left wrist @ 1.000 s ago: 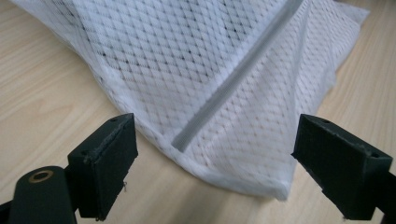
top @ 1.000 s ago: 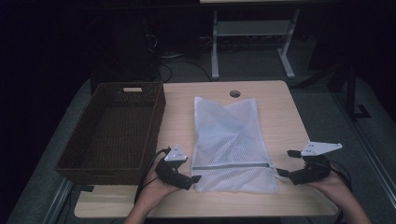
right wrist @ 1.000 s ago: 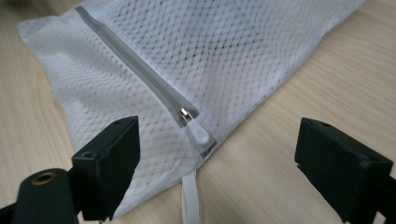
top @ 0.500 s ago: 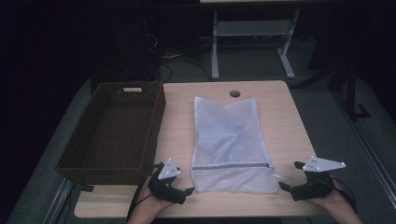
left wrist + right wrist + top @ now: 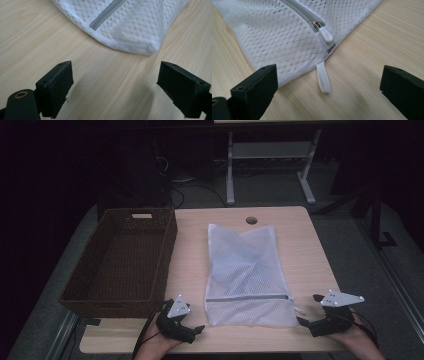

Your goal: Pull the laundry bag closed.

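Observation:
A white mesh laundry bag lies flat on the wooden table, its grey zipper running across near the front end. My left gripper rests open just off the bag's near left corner, with bare wood between its jaws. My right gripper stands open off the near right corner. Its jaws have just been opening and press on nothing. Ahead of them lie the zipper pull and a white loop on the wood. Both grippers are apart from the fabric.
A dark brown wicker basket sits at the table's left side, close to my left hand. There is a round cable hole at the far edge. A white frame stands on the floor beyond.
Both hands have drawn back from the bag's near corners toward the front edge of the table and sunk a little. The bag has stayed where it lay.

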`<state>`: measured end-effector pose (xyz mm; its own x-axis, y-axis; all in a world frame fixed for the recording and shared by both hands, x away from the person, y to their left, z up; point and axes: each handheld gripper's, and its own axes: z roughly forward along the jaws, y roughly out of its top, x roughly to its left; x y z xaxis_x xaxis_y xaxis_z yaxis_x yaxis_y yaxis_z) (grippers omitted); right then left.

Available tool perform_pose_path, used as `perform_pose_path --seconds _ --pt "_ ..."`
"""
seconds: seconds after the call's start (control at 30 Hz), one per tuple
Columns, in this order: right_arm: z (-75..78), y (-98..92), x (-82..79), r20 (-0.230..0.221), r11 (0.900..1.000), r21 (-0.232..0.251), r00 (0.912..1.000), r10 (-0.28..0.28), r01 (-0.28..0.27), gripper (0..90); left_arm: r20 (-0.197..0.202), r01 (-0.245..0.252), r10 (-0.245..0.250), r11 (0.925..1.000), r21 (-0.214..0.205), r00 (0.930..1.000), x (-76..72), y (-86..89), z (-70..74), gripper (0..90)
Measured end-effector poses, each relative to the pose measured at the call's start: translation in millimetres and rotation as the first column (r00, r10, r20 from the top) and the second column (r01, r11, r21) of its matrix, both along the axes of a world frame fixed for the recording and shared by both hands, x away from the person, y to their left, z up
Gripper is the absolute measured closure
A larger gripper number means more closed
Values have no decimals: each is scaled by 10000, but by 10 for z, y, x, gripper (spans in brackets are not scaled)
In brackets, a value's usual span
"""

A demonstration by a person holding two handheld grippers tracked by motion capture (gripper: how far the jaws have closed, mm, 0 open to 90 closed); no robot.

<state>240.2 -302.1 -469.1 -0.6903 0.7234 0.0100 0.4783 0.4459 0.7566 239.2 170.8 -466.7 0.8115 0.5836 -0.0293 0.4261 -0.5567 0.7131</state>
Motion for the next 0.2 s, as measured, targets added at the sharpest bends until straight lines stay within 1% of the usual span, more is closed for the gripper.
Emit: perform_pose_path --seconds 0.2 --pt "-17 -17 4 -94 9999 31 9999 97 -97 11 -24 31 -31 10000 -1 10000 14 2 -6 127"
